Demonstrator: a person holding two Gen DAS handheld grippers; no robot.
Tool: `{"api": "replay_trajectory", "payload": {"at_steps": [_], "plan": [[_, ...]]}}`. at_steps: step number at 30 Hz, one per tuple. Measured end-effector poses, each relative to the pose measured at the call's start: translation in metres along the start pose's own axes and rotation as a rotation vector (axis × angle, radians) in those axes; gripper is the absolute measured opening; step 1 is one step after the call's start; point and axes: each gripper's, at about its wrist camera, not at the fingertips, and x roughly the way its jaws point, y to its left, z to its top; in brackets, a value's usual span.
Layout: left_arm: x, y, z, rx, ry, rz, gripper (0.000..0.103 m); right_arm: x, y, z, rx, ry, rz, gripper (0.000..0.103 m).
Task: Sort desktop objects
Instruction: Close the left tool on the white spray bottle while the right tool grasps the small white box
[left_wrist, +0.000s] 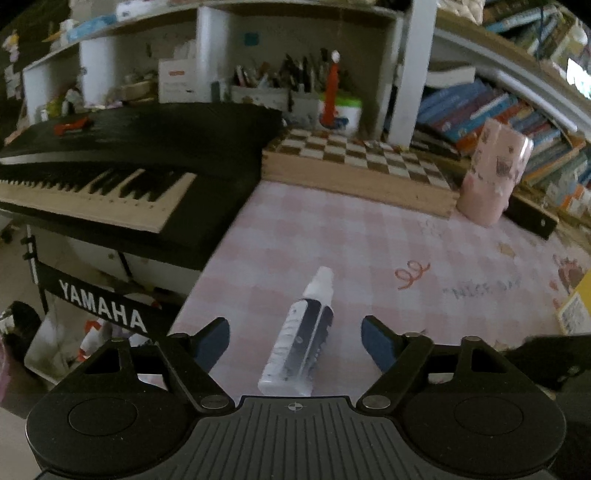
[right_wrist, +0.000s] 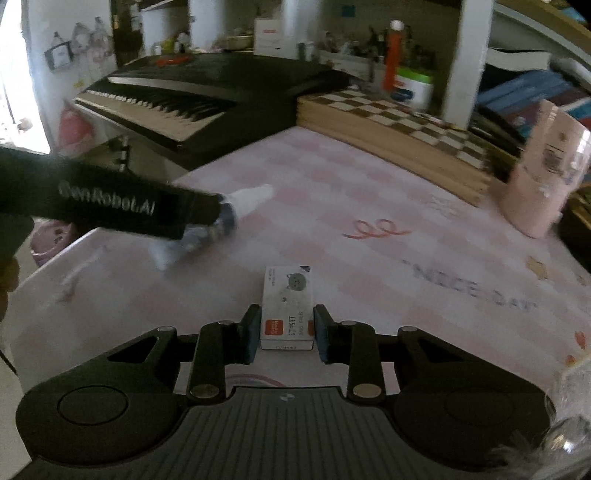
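Right wrist view first: I have the right gripper (right_wrist: 287, 328) clenched on the small staple box (right_wrist: 287, 308), its blue fingers (right_wrist: 252, 332) pressing both long sides while the box sits on the pink checked tabletop (right_wrist: 388, 266). Left wrist view shows my left gripper (left_wrist: 295, 341) with its fingers (left_wrist: 212, 341) spread apart, the little spray bottle (left_wrist: 299, 332) lying on the tabletop between them, nozzle pointing away, neither side touched as far as I can tell. So I judge the sorting barely begun: one thing gripped but not lifted, the other only straddled. Further back stand the pink cup (left_wrist: 493, 173), the chessboard (left_wrist: 354, 155) and the keyboard (left_wrist: 110, 177). Where the sorted things should go I cannot tell; both pick-ups and both placements seem left to do.
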Motion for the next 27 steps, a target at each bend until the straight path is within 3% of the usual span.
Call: {"api": "replay_trajectory", "payload": {"at_steps": [2, 8, 12, 20, 27], "plan": [[0.008, -0.003, -0.003, 0.018, 0.022, 0.006, 0.071, -0.002, -0.007, -0.002, 0.016, 0.002, -0.016, 0.028], [0.020, -0.005, -0.014, 0.046, 0.062, 0.029, 0.042, -0.010, -0.019, -0.006, 0.063, -0.018, -0.035, 0.028], [0.019, -0.005, -0.018, 0.071, 0.051, 0.013, 0.033, -0.020, -0.021, -0.007, 0.073, -0.037, -0.036, 0.028], [-0.016, -0.003, -0.018, -0.048, -0.013, -0.104, 0.032, -0.052, -0.020, -0.006, 0.085, -0.108, -0.039, 0.028], [-0.045, 0.003, -0.021, -0.136, -0.072, -0.173, 0.032, -0.072, -0.019, -0.015, 0.153, -0.103, -0.071, 0.028]]}}
